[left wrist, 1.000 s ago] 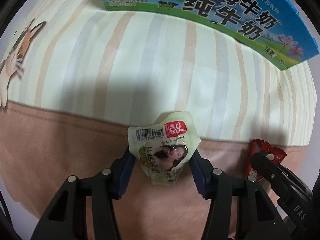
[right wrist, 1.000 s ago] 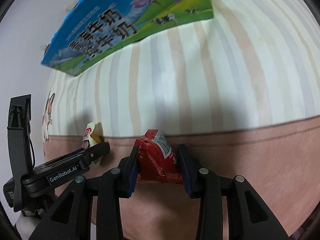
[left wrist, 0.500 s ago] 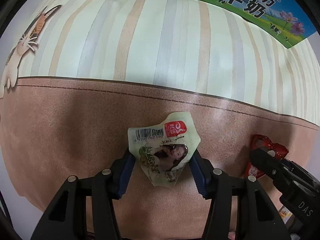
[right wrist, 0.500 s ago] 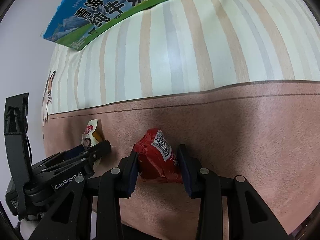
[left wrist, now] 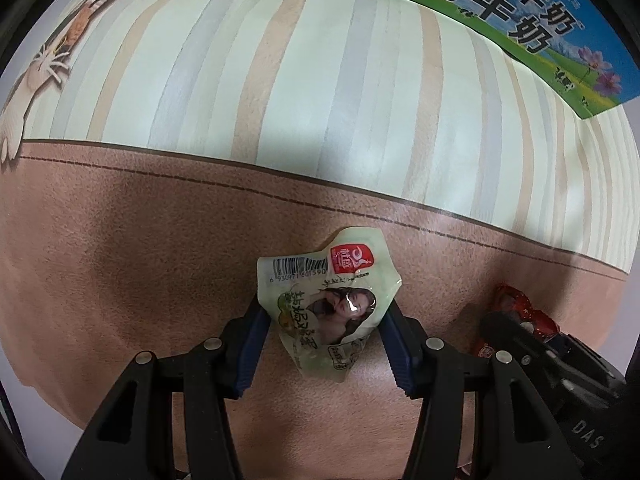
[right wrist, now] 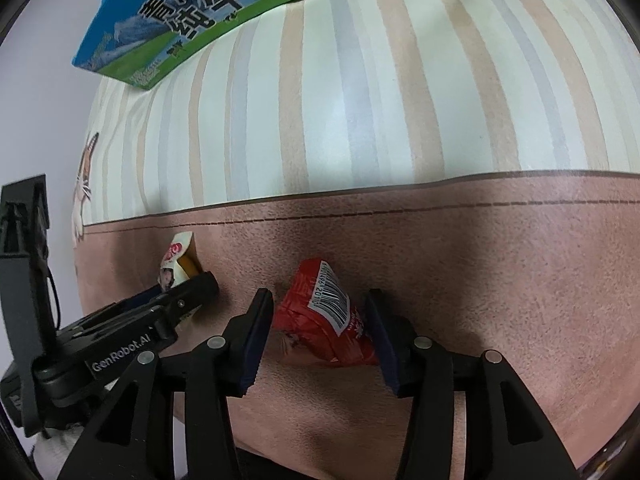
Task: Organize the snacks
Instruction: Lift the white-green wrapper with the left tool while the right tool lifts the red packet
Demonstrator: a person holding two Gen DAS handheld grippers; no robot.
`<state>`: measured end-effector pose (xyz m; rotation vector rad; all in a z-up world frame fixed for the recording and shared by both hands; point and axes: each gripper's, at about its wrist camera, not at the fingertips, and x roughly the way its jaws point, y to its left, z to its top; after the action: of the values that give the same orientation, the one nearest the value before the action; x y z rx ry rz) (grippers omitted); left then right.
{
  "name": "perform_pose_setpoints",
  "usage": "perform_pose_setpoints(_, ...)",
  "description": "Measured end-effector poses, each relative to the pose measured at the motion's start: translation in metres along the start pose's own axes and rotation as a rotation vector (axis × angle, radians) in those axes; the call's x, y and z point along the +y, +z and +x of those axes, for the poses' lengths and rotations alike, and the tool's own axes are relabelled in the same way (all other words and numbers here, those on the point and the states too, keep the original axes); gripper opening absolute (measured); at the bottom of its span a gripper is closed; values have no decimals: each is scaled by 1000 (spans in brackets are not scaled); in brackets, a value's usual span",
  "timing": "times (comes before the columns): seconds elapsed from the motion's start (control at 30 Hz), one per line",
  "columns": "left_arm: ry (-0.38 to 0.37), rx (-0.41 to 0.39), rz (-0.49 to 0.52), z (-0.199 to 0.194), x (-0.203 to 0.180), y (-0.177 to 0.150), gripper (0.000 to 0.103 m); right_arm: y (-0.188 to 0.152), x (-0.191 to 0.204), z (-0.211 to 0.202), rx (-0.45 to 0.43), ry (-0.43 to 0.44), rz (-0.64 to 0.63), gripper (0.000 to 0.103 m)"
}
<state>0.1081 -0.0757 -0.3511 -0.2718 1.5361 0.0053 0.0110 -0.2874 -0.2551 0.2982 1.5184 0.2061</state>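
Note:
My left gripper (left wrist: 325,332) is shut on a pale green snack packet (left wrist: 326,304) with a barcode and a woman's picture, held over the brown band of the table mat. My right gripper (right wrist: 320,328) is shut on a red snack packet (right wrist: 326,320) with a white barcode label. The right gripper and the red packet (left wrist: 516,312) show at the lower right of the left wrist view. The left gripper and the green packet (right wrist: 176,258) show at the left of the right wrist view. A blue and green milk carton box (left wrist: 500,16) lies at the far edge, also in the right wrist view (right wrist: 224,16).
The mat has a brown near band (left wrist: 140,240) and a pale striped far part (left wrist: 320,80). A cat picture (left wrist: 44,64) is printed at the mat's far left. A white wall (right wrist: 36,80) stands beyond the mat's left side.
Both grippers have drawn back from the milk box toward the mat's brown band, each keeping its packet. The box now sits farther away at the top of both views.

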Motion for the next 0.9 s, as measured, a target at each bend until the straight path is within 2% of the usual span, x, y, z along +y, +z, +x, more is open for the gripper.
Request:
perform_pose_setpoints(0.17,-4,-24,-4,1,4,-4,50,-4,12,2,-22,-47,-50,42)
perform_pose_setpoints(0.4,-4,-49,15,-12,3,-7,49,-10,8,-7,-49,8,-30,39)
perform_pose_setpoints(0.63,-33,-164,91,-74,-16,-6,49,-7,10,-35,-89,90,-14,39)
perform_pose_setpoints(0.77,-75,-230,119,-114,-28,6,49,7,17,-72,-144,145,-21,39)
perform_pose_setpoints(0.9,-126,-288,148,-154,-44,30,49,36,24,-121,-228,193,-39,39)
